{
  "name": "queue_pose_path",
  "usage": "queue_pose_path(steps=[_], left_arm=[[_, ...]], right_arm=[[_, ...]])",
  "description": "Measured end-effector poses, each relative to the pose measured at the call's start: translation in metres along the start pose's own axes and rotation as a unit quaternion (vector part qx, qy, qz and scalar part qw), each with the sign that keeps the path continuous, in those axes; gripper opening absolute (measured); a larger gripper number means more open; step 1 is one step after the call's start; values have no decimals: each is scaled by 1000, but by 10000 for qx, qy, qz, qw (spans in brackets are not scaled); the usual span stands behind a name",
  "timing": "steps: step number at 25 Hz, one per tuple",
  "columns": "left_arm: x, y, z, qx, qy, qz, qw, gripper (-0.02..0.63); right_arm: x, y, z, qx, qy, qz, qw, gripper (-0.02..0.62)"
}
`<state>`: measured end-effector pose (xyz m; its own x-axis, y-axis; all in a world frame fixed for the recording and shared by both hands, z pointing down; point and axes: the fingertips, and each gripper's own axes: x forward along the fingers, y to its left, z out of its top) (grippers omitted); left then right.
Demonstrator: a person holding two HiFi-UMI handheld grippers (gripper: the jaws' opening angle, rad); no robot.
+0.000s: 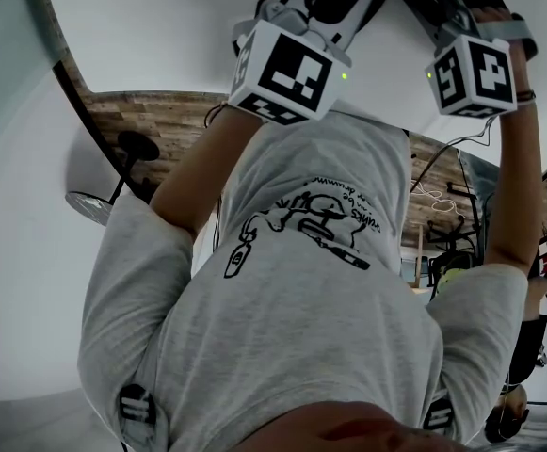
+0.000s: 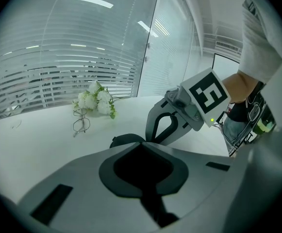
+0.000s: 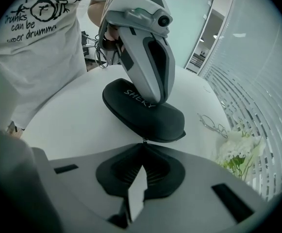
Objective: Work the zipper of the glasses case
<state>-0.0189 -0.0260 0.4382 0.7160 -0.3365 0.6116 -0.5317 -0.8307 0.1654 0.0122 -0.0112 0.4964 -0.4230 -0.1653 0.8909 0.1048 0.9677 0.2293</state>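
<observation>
Glasses case (image 3: 145, 118): black, flat on white counter (image 3: 73, 125). Left gripper (image 3: 158, 98): jaws pressed together, tips on case's top. Right gripper (image 3: 143, 144): pinching zipper pull (image 3: 143, 140) at case's edge. Glasses (image 3: 213, 125), white flowers (image 3: 240, 149): beyond case.

White table (image 3: 73, 125) beside glass partition (image 2: 174, 42) and slatted blinds (image 2: 58, 76)

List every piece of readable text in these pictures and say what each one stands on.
"SHERY": on the glasses case; further letters may be covered.
"Punks can be super drumme": on the person's T-shirt, cut off.
Head view: shirt print too blurred to read.
</observation>
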Motion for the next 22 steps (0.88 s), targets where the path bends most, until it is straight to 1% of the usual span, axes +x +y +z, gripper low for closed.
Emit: queue_pose_path(steps=[8, 22], left_arm=[[3, -7, 8, 72, -1, 13, 10000, 21], [6, -4, 12, 131, -5, 29, 9999, 21]], right_arm=[[-9, 15, 3, 106, -90, 41, 9999, 3], [-6, 39, 24, 214, -311, 194, 9991, 3]])
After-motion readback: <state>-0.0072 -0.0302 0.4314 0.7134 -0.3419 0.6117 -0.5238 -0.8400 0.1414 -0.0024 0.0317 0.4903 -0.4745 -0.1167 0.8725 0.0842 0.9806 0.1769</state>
